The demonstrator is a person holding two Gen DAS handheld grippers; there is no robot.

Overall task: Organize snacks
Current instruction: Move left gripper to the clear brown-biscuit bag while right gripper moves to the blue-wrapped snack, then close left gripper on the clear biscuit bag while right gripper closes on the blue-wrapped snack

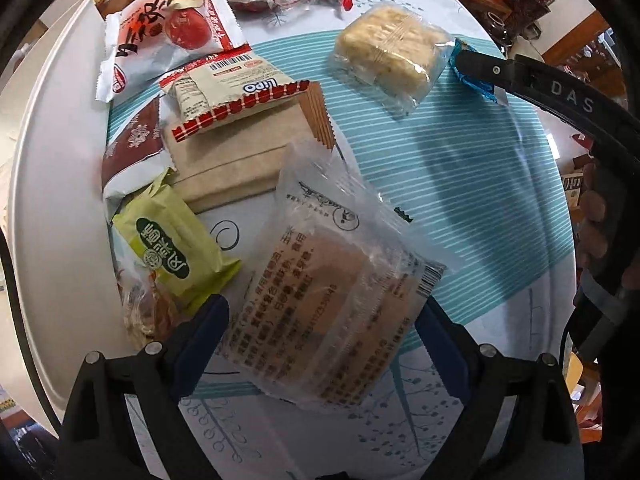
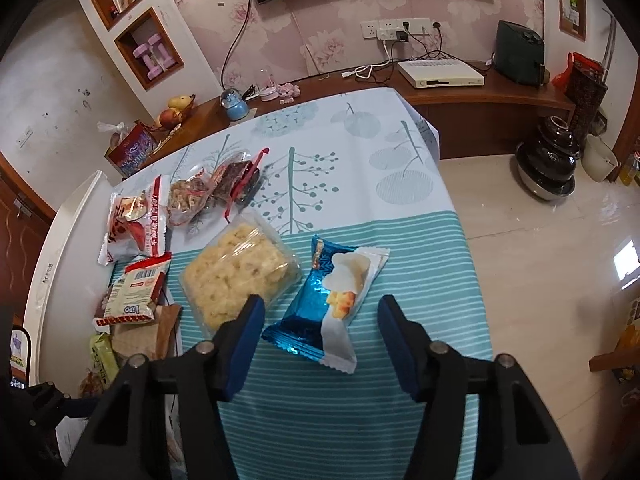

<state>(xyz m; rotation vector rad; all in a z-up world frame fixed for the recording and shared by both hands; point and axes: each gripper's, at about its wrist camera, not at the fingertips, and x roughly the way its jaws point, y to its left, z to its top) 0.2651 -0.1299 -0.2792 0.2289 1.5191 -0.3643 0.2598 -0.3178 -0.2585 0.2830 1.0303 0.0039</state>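
Observation:
My left gripper stands wide around a clear-wrapped brown cake packet; I cannot tell whether the pads grip it. To its left lie a green packet, a tan pouch, a red-and-white Lipo packet and a red-date packet. A clear-wrapped yellow rice cake lies farther right; it also shows in the right wrist view. My right gripper is open around a blue-and-white packet lying on the cloth.
The table carries a teal-striped, tree-print cloth. Clear bags of nuts and dark sweets lie at the back left. A white board edge runs along the left. The table's right edge drops to a tiled floor.

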